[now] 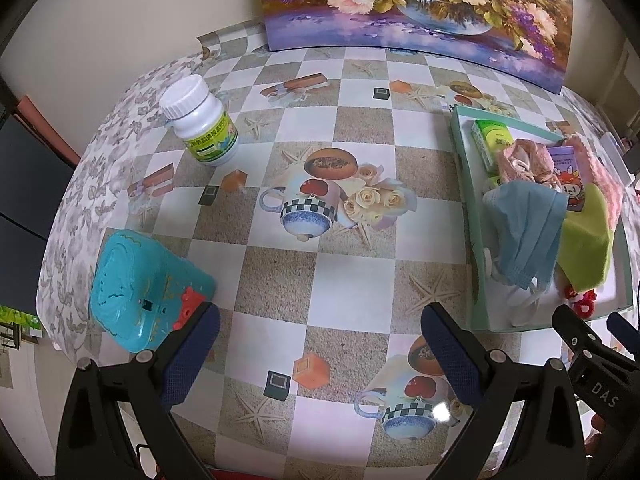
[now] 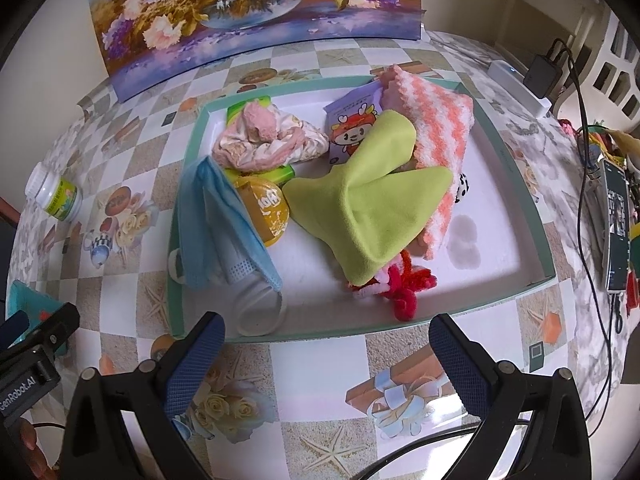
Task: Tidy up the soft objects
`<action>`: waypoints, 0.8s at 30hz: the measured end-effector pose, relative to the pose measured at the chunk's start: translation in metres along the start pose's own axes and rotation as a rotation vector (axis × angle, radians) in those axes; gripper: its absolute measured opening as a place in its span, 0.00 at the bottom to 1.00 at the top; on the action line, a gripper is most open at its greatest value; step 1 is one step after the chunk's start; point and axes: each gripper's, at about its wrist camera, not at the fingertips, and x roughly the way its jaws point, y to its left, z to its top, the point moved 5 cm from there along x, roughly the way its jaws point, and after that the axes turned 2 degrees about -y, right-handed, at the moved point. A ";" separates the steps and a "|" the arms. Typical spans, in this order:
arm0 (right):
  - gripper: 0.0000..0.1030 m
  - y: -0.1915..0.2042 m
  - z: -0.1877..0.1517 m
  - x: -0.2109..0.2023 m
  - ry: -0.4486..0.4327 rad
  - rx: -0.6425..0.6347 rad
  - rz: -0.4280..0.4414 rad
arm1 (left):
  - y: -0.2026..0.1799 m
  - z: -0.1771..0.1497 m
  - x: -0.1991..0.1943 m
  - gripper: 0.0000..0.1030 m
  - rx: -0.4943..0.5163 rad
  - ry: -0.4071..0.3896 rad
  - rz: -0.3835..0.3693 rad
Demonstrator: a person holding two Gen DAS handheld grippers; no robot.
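Holding nothing, both grippers hover above the counter (image 1: 320,280) with jaws spread: left gripper (image 1: 320,344) over bare checked cloth, right gripper (image 2: 326,356) just before the tray (image 2: 520,184).

Tray contents, as seen from the right wrist:
- blue mask (image 2: 216,220), draped over the near-left rim
- white mask (image 2: 256,300), beneath it
- green cloth (image 2: 368,208), centre
- striped towel (image 2: 436,140), far right
- pink fabric (image 2: 264,140), far left
- red pipe-cleaner toy (image 2: 400,284), near edge
- yellow tub (image 2: 264,208), tissue pack (image 2: 352,128), green packet (image 2: 248,110)

Outside the tray:
- white bottle (image 1: 200,120), upright, far left
- teal plastic toy (image 1: 140,288), near left, beside the left gripper

Status: soft items appear all gathered in the tray; none visible on the open counter. Remaining items outside look rigid. Task judged nearly or fully complete; the overhanging blue mask could still be tucked in.
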 end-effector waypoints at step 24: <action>1.00 -0.001 -0.002 0.002 0.006 -0.006 -0.004 | 0.001 0.001 -0.003 0.98 -0.008 -0.008 0.001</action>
